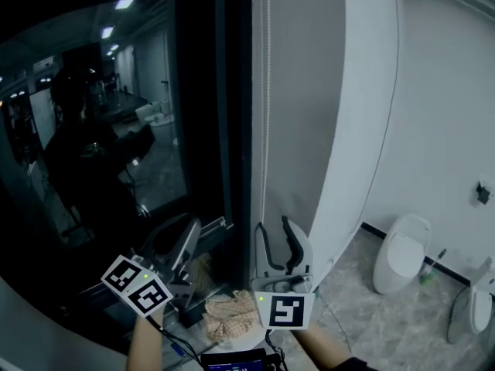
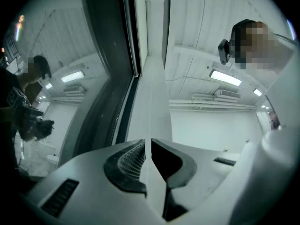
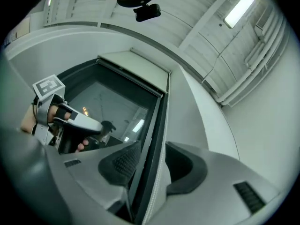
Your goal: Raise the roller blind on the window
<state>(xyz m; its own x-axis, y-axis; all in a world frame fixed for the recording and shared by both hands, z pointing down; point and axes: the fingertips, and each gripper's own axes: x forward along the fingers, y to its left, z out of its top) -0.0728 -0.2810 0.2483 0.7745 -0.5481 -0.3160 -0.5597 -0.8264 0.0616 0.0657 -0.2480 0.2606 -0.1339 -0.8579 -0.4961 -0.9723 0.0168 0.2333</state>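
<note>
A white bead chain (image 1: 267, 91) hangs down the dark window frame, between the black glass (image 1: 116, 130) and a flat grey panel (image 1: 302, 91). My right gripper (image 1: 274, 224) points up at the chain's lower end. In the right gripper view the chain (image 3: 159, 153) runs through the gap of that gripper (image 3: 153, 146); its jaws stand apart and neither pad presses on the chain. My left gripper (image 1: 191, 225) is lower left, in front of the glass, and shut. The left gripper view shows its jaws (image 2: 149, 142) nearly meeting with nothing between them.
A crumpled cloth (image 1: 232, 315) lies on the sill below both grippers, next to a dark device (image 1: 232, 359). A white toilet (image 1: 402, 253) and another white fixture (image 1: 476, 308) stand on the tiled floor to the right. The glass mirrors the person.
</note>
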